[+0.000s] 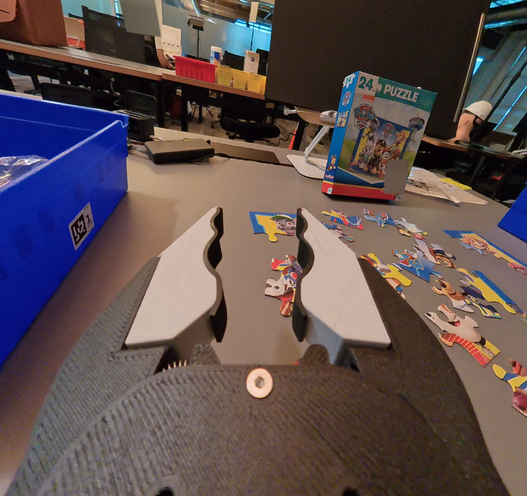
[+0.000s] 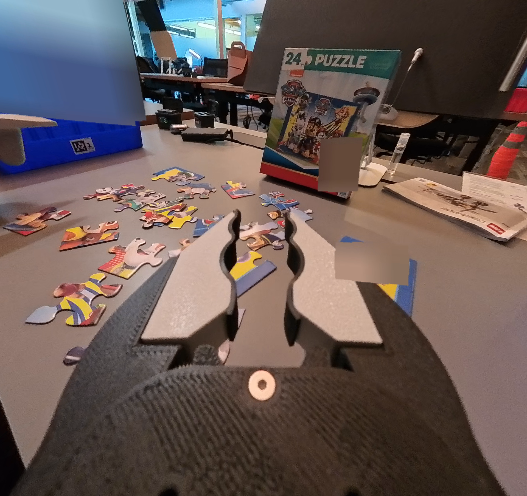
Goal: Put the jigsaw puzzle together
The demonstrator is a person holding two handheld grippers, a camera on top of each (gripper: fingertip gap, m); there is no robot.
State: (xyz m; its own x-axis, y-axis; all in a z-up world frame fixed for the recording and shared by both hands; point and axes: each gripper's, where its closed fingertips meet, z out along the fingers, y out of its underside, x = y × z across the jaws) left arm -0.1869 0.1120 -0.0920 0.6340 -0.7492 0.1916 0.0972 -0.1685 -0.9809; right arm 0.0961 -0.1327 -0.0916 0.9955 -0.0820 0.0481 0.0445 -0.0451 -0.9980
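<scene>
Between the parted, empty jaws of both grippers [image 1: 259, 211] [image 2: 261, 214], loose puzzle pieces [image 1: 283, 284] [image 2: 262, 235] flat on the grey table [image 1: 199, 191].

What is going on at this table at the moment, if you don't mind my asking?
A person holds two handheld grippers low over a grey table strewn with loose jigsaw pieces. Both are open and hold nothing. The left gripper hangs over bare table beside a corner piece showing a green-capped pup; the right gripper hangs over a yellow and blue piece. The puzzle box stands upright behind the pieces, and a blue bin sits to the left.
</scene>
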